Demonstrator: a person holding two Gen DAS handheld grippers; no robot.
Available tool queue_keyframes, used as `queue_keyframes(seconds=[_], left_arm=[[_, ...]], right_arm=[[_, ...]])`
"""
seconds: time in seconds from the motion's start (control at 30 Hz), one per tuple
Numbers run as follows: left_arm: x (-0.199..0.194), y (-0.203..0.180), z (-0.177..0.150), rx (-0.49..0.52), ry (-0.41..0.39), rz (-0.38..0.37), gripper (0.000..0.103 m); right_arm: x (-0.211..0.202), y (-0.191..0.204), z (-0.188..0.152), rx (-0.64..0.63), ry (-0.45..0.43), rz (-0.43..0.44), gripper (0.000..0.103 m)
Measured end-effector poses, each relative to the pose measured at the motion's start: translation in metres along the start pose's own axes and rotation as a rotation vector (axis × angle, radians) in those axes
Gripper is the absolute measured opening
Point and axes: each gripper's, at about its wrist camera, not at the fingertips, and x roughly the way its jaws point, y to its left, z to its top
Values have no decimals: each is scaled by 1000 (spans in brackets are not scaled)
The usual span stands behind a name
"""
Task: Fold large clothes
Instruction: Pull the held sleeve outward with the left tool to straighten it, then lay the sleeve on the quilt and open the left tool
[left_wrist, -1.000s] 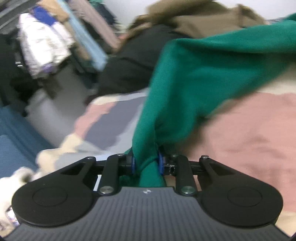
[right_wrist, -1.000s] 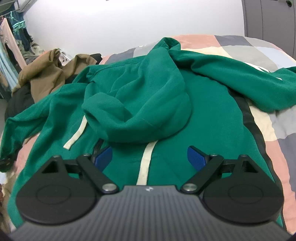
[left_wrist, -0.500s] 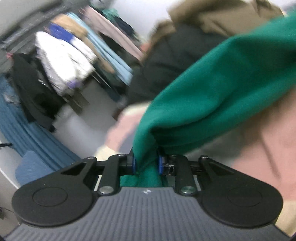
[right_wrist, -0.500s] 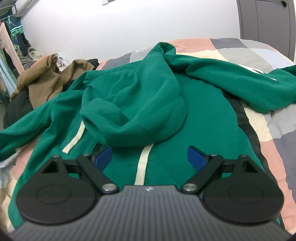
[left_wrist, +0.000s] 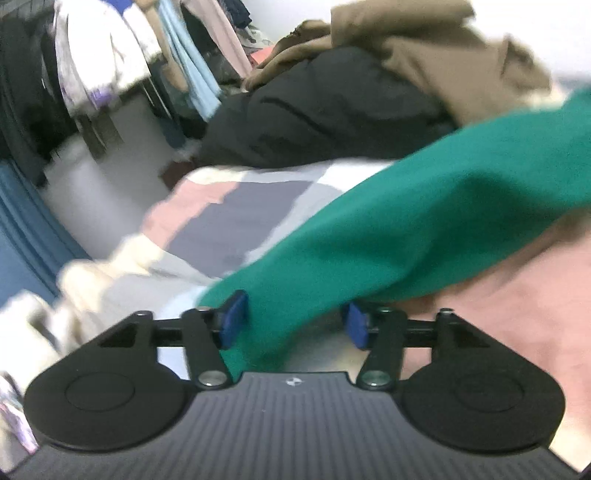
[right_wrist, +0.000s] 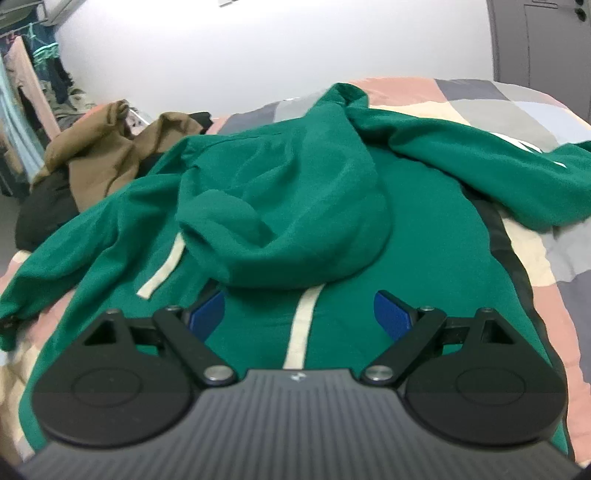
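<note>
Opening at this moment, the left gripper (left_wrist: 293, 321) has the cuff end of a green sleeve (left_wrist: 424, 236) lying loosely between its blue pads (left_wrist: 232, 319), which no longer pinch it. The sleeve stretches away to the right over a patchwork quilt (left_wrist: 236, 206). Spread wide and holding nothing, the right gripper (right_wrist: 299, 310) hovers above the chest of the green hoodie (right_wrist: 280, 206), which lies face up on the quilt with its hood flopped forward and two cream drawstrings (right_wrist: 301, 325) showing. Both sleeves sprawl outward, unfolded. A brown and black pile of clothes (right_wrist: 99, 162) sits beyond. Folding looks barely begun: sleeves, hood and body all remain.
</note>
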Motion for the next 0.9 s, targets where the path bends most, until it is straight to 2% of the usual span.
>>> queue_keyframes(seconds=[0.17,0.3,0.37,0.43,0.57,0.73,0.9], left_arm=[[-41,-20,16,-85,-42,-148,72],[-85,-48,18,-140,-57,-325,74],[-105,-63,12,-179,-56,-446,75],[-122,-82,7,-176,-63,-526,75],[-164,-121,-5,-88,-119,-592,75],[-194,-139,-10,-88,-141,-703,75],[-210,-148,-14,-65,-171,-769,75]], right_arm=[[-5,8,-3,-41,-10,0,89],[-9,9,-5,-49,-24,17,89],[-11,9,-5,-54,-36,27,89],[-12,10,-6,-64,-51,30,89],[-16,12,-7,-82,-81,54,89],[-24,18,-10,-106,-124,56,89],[-30,23,-9,-104,-150,54,89]])
